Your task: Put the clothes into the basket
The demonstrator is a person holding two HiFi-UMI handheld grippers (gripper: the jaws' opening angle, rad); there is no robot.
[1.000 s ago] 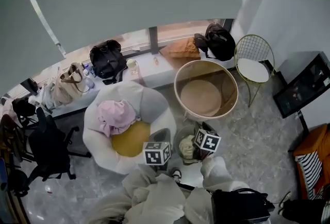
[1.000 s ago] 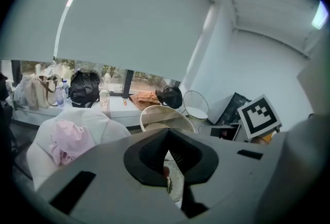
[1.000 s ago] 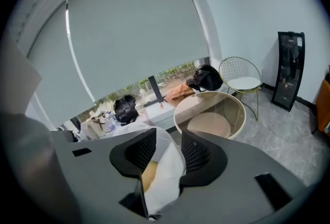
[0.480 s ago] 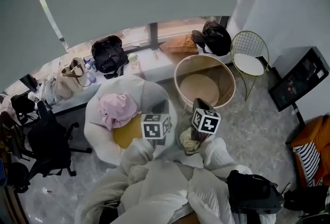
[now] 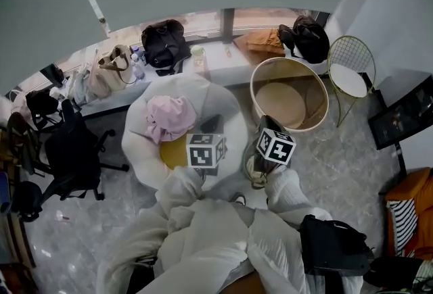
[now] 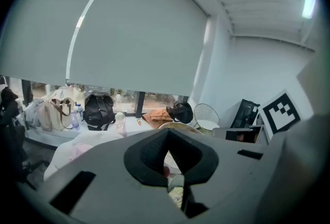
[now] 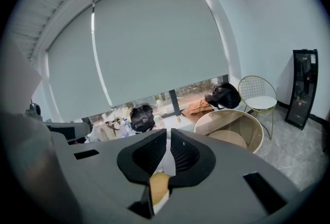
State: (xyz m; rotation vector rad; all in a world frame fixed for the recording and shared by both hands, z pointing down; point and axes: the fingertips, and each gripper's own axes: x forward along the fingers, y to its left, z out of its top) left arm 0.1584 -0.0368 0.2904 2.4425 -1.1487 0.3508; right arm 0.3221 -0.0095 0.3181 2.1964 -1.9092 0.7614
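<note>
A pink garment (image 5: 169, 117) lies on the white round chair (image 5: 139, 151), beside a yellow piece (image 5: 174, 153). The big tan basket (image 5: 318, 93) stands to the chair's right with nothing in it. My right gripper (image 5: 265, 124) hangs over a small round bin (image 5: 247, 174) that holds cream cloth (image 5: 253, 165). Its jaws have just been closing. In the right gripper view they (image 7: 168, 135) stand nearly together, with a cream-yellow cloth (image 7: 159, 187) pinched low between them. My left gripper (image 5: 211, 124) hovers over the chair's right edge. In the left gripper view its tips (image 6: 167, 138) meet with nothing gripped.
Bags (image 5: 164, 42) and an orange cushion (image 5: 260, 41) line the window ledge. A gold wire chair (image 5: 352, 76) stands right of the basket. A black office chair (image 5: 67, 151) is at the left and a black bag (image 5: 335, 245) at the person's right.
Both grippers have lifted and moved away from the small bin toward the chair and basket. The right jaws went from open to closed on the cream cloth.
</note>
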